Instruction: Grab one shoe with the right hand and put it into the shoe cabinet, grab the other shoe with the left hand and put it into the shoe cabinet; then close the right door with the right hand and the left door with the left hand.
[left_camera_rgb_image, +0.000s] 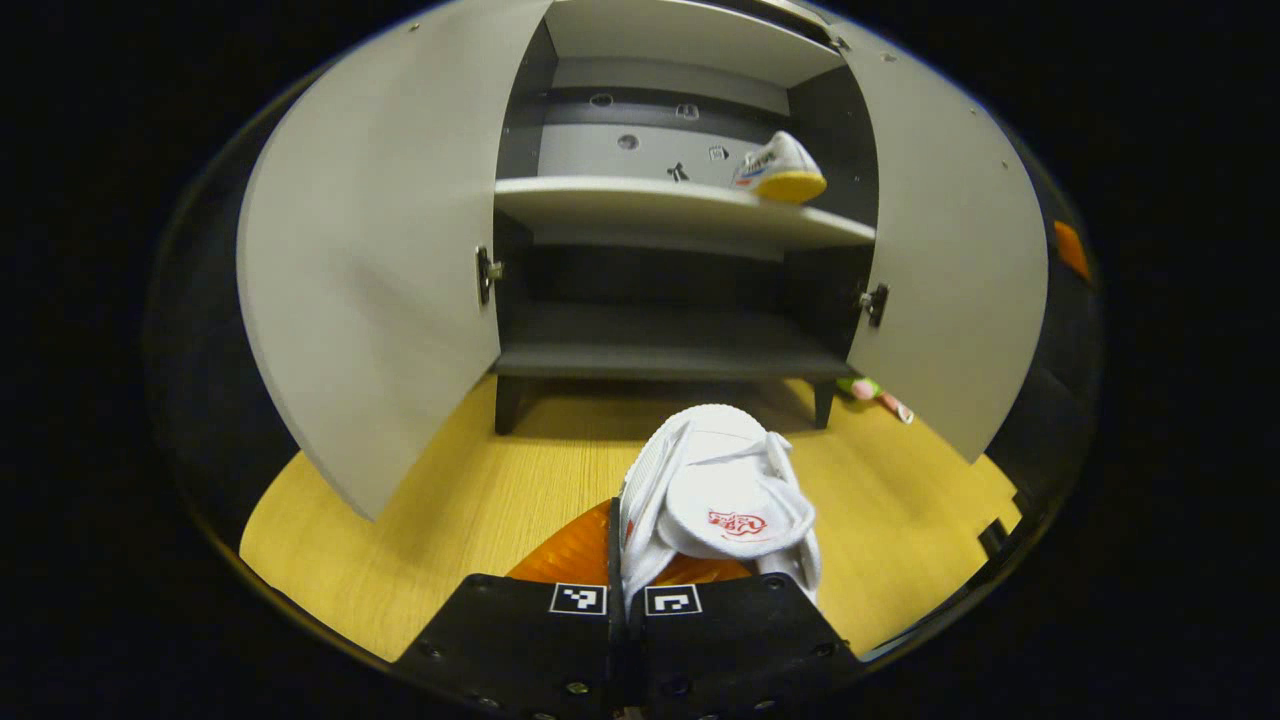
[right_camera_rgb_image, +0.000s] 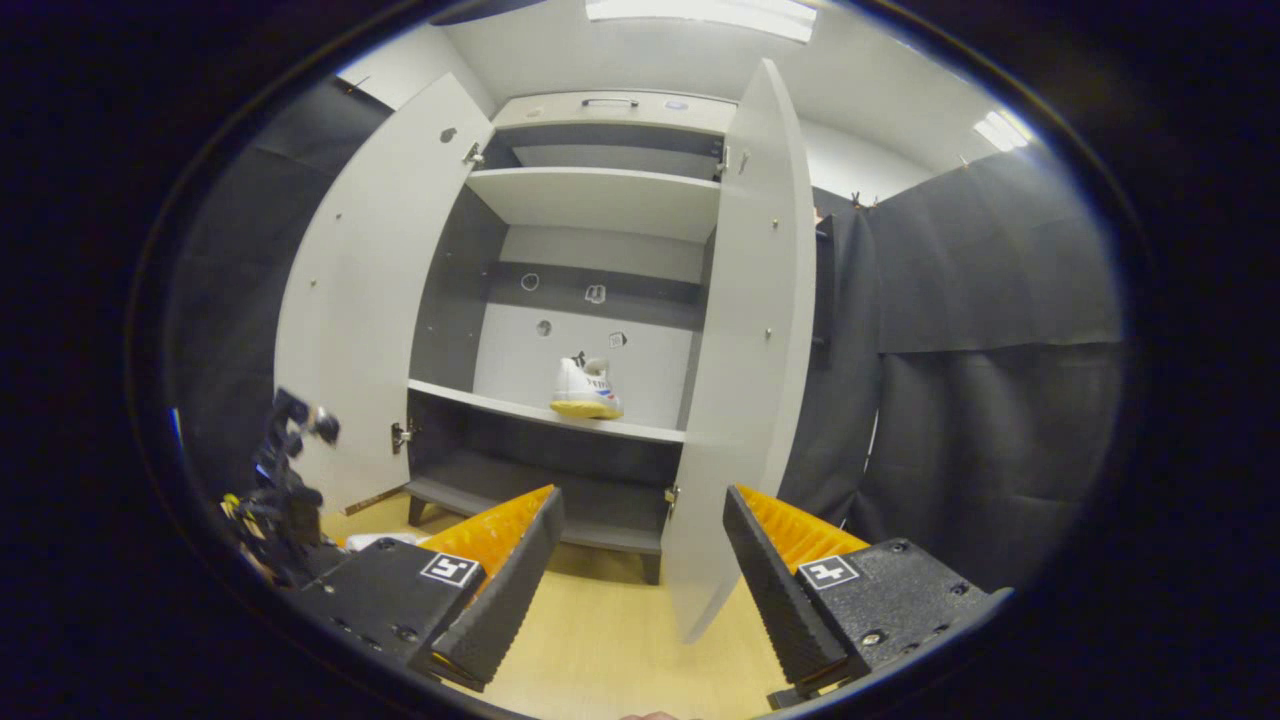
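The left gripper (left_camera_rgb_image: 628, 590) is clamping the second shoe (left_camera_rgb_image: 715, 495), a white one with a red logo on the tongue, fingers pressed tight together on its left side, and it is hanging just above the wooden floor (left_camera_rgb_image: 480, 500) in front of the shoe cabinet (left_camera_rgb_image: 660, 340). In the left gripper view both doors are standing wide open, the left door (left_camera_rgb_image: 370, 260) and the right door (left_camera_rgb_image: 950, 270), with the first shoe (left_camera_rgb_image: 780, 168) sitting on the right end of the middle shelf (left_camera_rgb_image: 650, 210), yellow sole facing out. A small green and pink item (left_camera_rgb_image: 875, 392) is lying on the floor by the cabinet's right leg. The right gripper (right_camera_rgb_image: 640, 545) is held released, jaws spread apart with nothing between them, pointing at the right door's edge (right_camera_rgb_image: 745, 340); in the right gripper view the shoe on the shelf (right_camera_rgb_image: 585, 390) is sitting toe toward the camera. The other gripper is showing dimly at the lower left of that view (right_camera_rgb_image: 285, 480).
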